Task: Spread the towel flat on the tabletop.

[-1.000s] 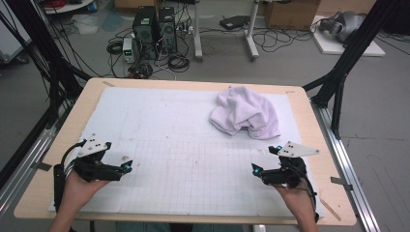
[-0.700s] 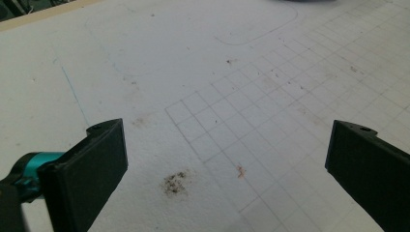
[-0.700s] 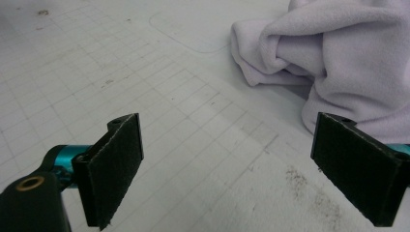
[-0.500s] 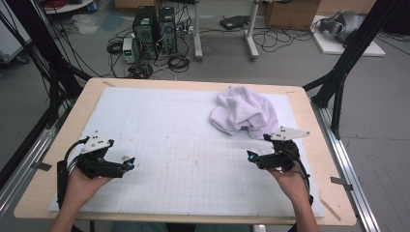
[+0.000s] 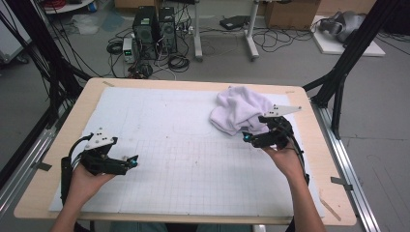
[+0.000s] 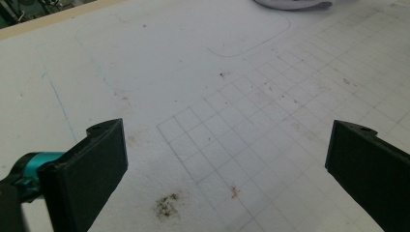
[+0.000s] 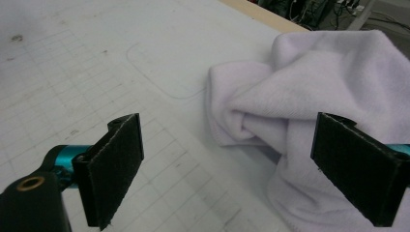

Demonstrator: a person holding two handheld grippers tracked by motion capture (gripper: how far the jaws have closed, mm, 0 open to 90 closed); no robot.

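Crumpled white towel [image 5: 239, 112] at the far right of the surface [image 5: 164, 125].
Right gripper [image 5: 251, 137]: fingers wide, at the towel's near edge, one finger over the cloth. Left gripper [image 5: 130, 163]: fingers wide, above the gridded mat [image 5: 193, 169], well apart from the towel.

The towel [image 5: 239, 113] is showing pale lilac-white, plain, with no print. The mat [image 5: 183, 159] is showing white, carrying a fine grey grid over its near half, faint grey curved outlines further back, and scattered dark specks with one small orange fleck. The table [image 5: 43, 193] edge is showing light tan wood. The right gripper [image 5: 252, 137] is showing black with teal accents and a light grey top plate; its pads [image 7: 116, 164] are showing matte black. The left gripper [image 5: 129, 163] is presenting the same black, teal and grey scheme. The floor [image 5: 290, 63] is showing grey, crossed by black cables.
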